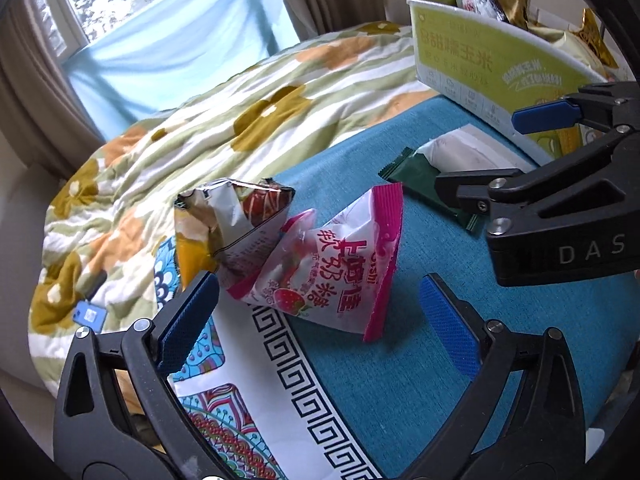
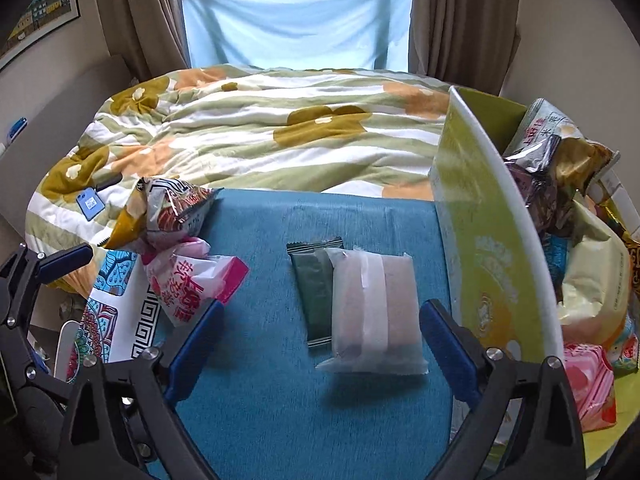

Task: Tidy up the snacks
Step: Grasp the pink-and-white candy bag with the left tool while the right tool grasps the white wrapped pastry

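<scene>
A pink-and-white strawberry candy bag [image 1: 336,268] lies on the teal cloth [image 1: 400,380], leaning against a silver-and-red snack bag [image 1: 236,220]. My left gripper [image 1: 320,324] is open just in front of the pink bag, whose lower edge lies between the pads without touching them. A white translucent pack [image 2: 376,308] overlaps a dark green wrapper [image 2: 316,292]. My right gripper [image 2: 322,344] is open and straddles the near end of the white pack without pressing it. The green snack box [image 2: 488,248] stands at the right, filled with several packets.
A flowered quilt [image 2: 260,132] covers the bed beyond the teal cloth, with a small blue device [image 2: 90,202] on it. A patterned cloth [image 1: 248,400] hangs at the left edge. Curtains and a window lie behind. The right gripper [image 1: 492,152] reaches in beside the box [image 1: 492,60].
</scene>
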`<control>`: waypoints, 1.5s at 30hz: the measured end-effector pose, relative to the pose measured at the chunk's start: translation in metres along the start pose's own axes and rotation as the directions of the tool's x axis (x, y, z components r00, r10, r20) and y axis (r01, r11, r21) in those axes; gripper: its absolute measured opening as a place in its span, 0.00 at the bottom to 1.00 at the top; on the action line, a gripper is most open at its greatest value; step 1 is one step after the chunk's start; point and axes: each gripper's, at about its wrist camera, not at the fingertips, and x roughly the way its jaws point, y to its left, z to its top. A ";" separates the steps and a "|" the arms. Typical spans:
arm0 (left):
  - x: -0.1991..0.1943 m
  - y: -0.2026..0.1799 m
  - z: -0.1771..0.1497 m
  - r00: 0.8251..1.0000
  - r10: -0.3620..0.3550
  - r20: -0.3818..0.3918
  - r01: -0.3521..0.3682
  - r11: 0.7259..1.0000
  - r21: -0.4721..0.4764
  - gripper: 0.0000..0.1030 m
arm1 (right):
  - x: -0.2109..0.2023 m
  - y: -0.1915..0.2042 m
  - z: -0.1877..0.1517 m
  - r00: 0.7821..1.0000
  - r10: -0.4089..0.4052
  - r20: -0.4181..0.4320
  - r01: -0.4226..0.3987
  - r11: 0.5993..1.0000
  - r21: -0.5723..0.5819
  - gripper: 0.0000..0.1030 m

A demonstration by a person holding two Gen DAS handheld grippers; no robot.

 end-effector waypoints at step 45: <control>0.034 -0.010 -0.017 0.990 -0.006 -0.140 0.012 0.999 0.042 0.59 | 0.054 -0.023 0.002 0.988 -0.141 -0.065 0.150 0.973 0.176 0.74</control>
